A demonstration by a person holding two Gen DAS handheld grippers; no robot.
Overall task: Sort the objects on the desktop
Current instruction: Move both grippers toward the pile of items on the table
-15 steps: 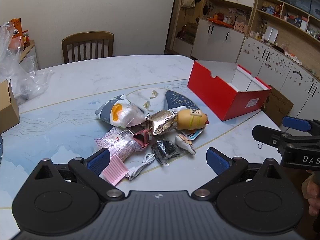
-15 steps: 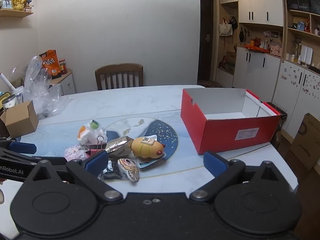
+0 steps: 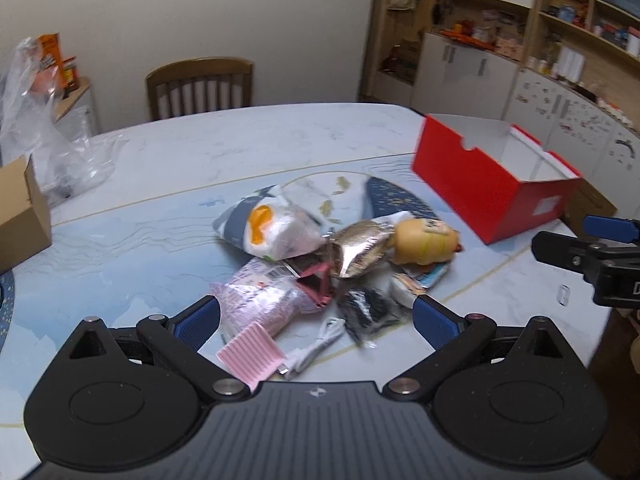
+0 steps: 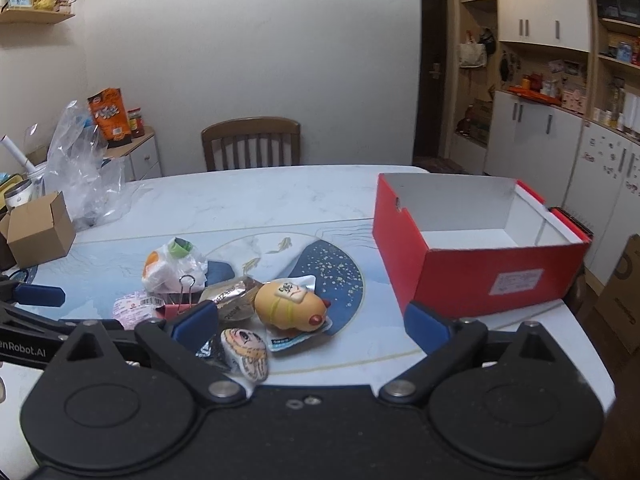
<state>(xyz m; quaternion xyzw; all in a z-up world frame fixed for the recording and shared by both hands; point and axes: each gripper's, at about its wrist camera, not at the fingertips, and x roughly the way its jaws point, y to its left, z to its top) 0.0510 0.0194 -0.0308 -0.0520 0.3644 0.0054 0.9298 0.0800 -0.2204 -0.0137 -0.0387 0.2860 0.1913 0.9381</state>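
Currently both grippers hang over the pile, fingers wide, nothing held. Left gripper [image 3: 316,316] nearest the white cable [image 3: 316,346] and pink comb [image 3: 252,356]; right gripper [image 4: 312,320] by the hot-dog toy [image 4: 290,306]. Red box [image 4: 476,280] sits apart on the counter [image 4: 248,200]. Advice: pick one loose outer item, descend squarely, avoid dragging neighbours.

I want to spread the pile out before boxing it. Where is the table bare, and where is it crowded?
Bare: the far tabletop between the chair and the pile, and the strip between the hotdog toy and the red box. The box floor looks empty too. Crowded: the pile itself, and the left edge by the cardboard box and plastic bag.
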